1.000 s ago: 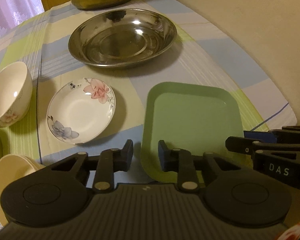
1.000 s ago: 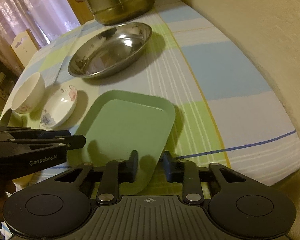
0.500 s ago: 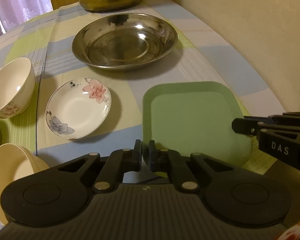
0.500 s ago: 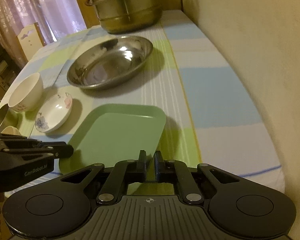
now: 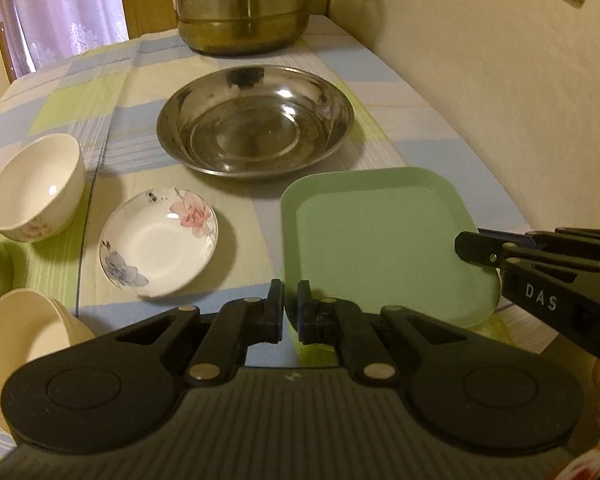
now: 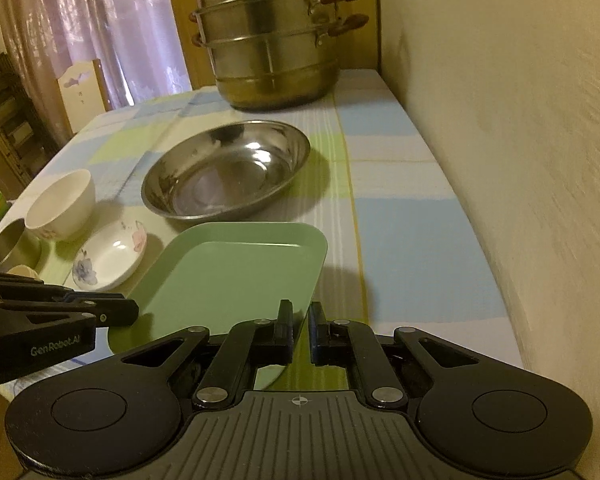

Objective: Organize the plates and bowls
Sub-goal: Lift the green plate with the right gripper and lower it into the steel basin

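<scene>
While both tools are clamped on the green plate, it hangs between them at the near end of the table, just this side of the steel basin. The left tool pinches the plate's near left corner, its pads drawn together on the thin rim. The right tool does the same on the near right corner; in the left view its fingers lie over the plate's right edge. A shadow on the cloth under the plate's right side suggests that end is raised off the table, though how far cannot be told.

By its look the plate is stiff moulded plastic: light, unlikely to break, but smooth, so a rim pinch could slip if it tilts steeply. Two corner grips on the same near edge leave the far edge unsupported, so keeping it level matters more than squeezing harder.

Left of the plate sit the flowered saucer and, beyond that, a white bowl, apart from each other; another pale bowl lies nearest the camera. These ceramic pieces look heavier and chip easily, and are best taken by the rim. The basin looks broad enough to receive the plate.
</scene>
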The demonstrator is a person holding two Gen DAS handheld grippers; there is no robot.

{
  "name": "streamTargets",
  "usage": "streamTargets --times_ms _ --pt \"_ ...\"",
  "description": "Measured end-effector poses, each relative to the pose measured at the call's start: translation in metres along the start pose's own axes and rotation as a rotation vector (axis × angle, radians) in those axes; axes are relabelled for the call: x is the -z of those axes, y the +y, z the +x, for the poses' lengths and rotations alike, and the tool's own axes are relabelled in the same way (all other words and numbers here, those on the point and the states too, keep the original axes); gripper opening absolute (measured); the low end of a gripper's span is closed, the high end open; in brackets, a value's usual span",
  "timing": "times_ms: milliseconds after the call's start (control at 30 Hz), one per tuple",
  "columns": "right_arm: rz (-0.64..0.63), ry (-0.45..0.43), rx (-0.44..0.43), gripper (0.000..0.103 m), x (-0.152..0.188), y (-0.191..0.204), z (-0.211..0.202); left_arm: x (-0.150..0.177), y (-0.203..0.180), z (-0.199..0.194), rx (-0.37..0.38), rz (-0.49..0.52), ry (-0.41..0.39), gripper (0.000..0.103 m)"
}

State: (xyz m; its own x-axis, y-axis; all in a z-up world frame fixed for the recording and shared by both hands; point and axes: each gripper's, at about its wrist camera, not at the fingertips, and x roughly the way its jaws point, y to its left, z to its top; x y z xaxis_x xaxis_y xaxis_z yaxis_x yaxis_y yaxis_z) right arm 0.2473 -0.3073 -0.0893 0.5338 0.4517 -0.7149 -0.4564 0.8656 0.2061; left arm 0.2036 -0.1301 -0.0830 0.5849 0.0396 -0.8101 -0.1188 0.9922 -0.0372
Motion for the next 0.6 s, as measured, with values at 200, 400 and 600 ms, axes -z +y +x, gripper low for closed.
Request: streamTargets --times_ms 200,400,600 --pt "0.008 -0.04 0.0 0.008 -0.019 0.003 0.005 -0.023 0.007 -0.001 -0.003 0.014 -0.03 0.005" --pt "0.019 -0.081 0.012 0.008 -0.051 0.008 0.023 -0.056 0.023 0.008 0.013 0.029 -0.067 0.005" --pt "0.023 -0.094 0.018 0.008 -0.081 0.018 0.051 -0.086 0.046 0.028 0.011 0.038 -0.075 0.005"
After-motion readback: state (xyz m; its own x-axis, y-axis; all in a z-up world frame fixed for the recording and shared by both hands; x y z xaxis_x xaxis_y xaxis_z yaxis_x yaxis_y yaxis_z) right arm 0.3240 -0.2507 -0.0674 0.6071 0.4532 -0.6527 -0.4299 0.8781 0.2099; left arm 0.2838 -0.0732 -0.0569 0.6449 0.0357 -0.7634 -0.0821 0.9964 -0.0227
